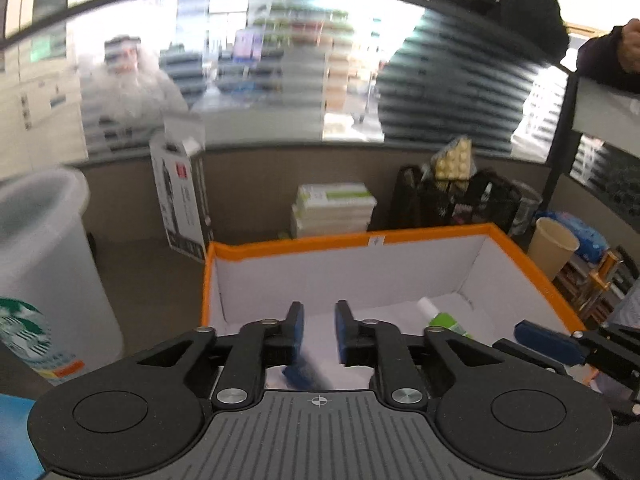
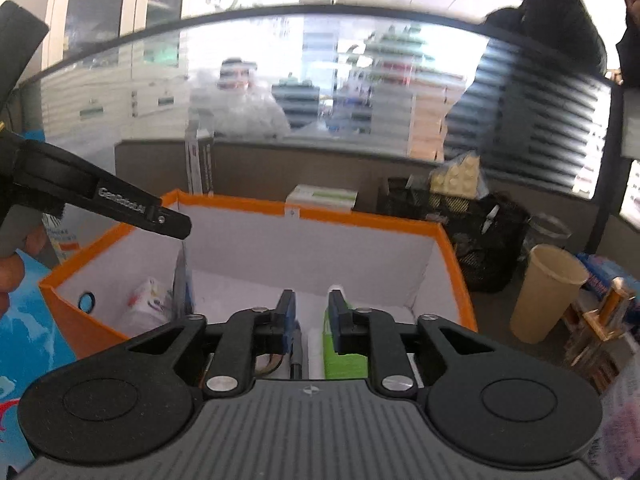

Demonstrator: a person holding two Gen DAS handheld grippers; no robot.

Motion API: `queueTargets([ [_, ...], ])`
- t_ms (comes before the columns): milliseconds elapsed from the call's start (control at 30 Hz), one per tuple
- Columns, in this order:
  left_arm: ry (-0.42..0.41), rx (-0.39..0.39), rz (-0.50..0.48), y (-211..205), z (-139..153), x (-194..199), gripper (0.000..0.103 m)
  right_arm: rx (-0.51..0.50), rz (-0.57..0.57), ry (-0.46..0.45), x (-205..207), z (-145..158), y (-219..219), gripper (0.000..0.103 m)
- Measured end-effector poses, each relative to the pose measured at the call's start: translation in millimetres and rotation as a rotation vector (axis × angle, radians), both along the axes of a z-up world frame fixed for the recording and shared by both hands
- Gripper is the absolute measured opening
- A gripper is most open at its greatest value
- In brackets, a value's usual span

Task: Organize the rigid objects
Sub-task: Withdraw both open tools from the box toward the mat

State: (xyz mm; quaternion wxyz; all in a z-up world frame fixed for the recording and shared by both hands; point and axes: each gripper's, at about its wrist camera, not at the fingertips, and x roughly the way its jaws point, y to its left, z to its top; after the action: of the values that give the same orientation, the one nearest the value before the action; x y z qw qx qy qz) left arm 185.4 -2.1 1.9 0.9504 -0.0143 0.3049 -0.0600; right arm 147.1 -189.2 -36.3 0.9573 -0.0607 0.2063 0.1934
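Hovering over the orange-rimmed box, both tongs were spread, pinching nothing. Right tongs sat directly above one green-and-white tube, long axis running along the fingers, so nearer than left tongs, which had a blurred blue item just below. Counted: one box, one tube, one white packet left of right tongs.

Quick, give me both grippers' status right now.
Left gripper: open, nothing between the fingers, hanging over the orange-rimmed box.
Right gripper: open, holding nothing, above the green-and-white tube in the same box.
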Motion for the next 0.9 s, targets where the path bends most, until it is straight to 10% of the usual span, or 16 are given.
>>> queueTargets([
  [167, -0.139, 0.047, 0.002, 7.6, 23.2, -43.0, 0.095, 0.005, 0.029, -0.067, -37.3, 20.1, -1.1, 0.033],
  [333, -0.22, 0.104, -0.028, 20.2, 20.4, -93.3, 0.103, 0.017, 0.211, 0.024, -86.6, 6.6, 6.8, 0.055],
  [567, -0.082, 0.063, -0.007, 47.7, -17.7, -121.9, 0.103, -0.042, 0.265, 0.217, -78.3, -48.3, 35.7, 0.055],
  [900, 0.033, -0.019, 0.133, 102.3, -46.0, -136.6, 0.103, -0.093, 0.263, 0.226, -57.5, -63.8, 62.6, 0.065],
])
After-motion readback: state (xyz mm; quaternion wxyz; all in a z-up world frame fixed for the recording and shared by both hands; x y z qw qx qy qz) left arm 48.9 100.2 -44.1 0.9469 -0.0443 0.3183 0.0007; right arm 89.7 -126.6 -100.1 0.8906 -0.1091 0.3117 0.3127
